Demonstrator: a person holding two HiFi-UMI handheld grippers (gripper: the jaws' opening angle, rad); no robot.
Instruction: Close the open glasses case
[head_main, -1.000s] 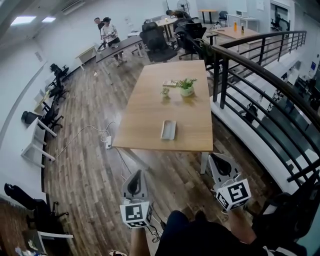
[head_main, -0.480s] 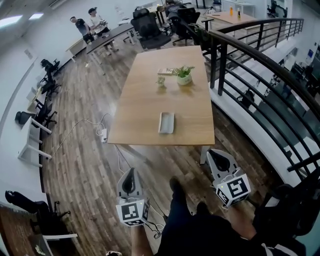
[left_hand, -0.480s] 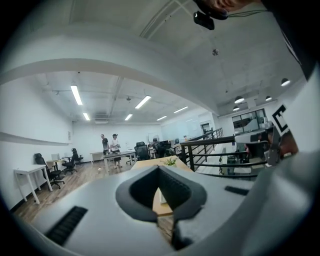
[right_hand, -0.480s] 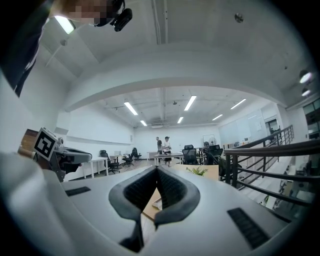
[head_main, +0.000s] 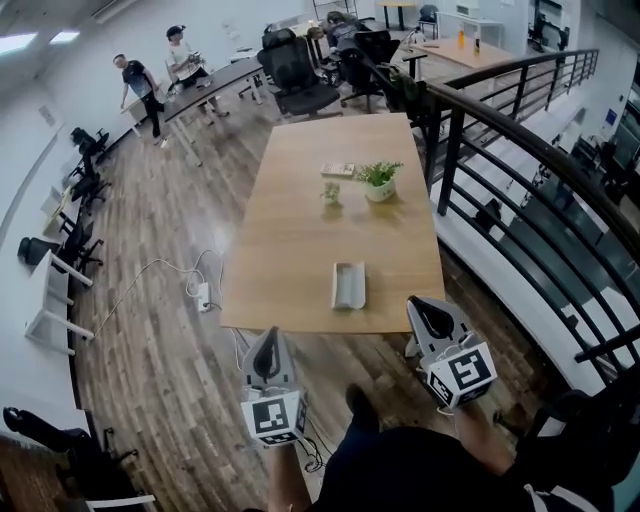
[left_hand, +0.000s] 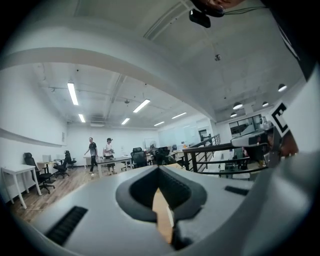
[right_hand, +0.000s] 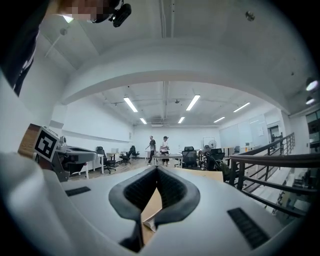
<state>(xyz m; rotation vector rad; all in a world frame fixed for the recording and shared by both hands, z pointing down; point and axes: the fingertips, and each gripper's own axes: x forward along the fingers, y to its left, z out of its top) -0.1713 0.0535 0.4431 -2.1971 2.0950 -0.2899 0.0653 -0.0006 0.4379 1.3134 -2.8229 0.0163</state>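
Note:
The open glasses case (head_main: 348, 285), pale grey and trough-shaped, lies near the front edge of the wooden table (head_main: 290, 230) in the head view. Both grippers hang over the floor just short of that edge. My left gripper (head_main: 267, 347) is left of and below the case, its jaws together with nothing in them. The right gripper (head_main: 426, 313) is to the case's lower right, also shut and empty. In the left gripper view the left gripper (left_hand: 159, 170) shows only a sliver of wood between the closed jaws; the right gripper (right_hand: 157, 173) looks the same in its own view.
A potted plant (head_main: 379, 180), a smaller plant (head_main: 331, 190) and a flat object (head_main: 338, 170) sit further back on the table. A black railing (head_main: 500, 160) runs along the right. A power strip with cable (head_main: 203, 296) lies on the floor left. Office chairs (head_main: 300, 80) and two people (head_main: 150, 75) are beyond.
The table and case have come nearer, and both grippers now sit close to the table's front edge. The people at the back have walked left.

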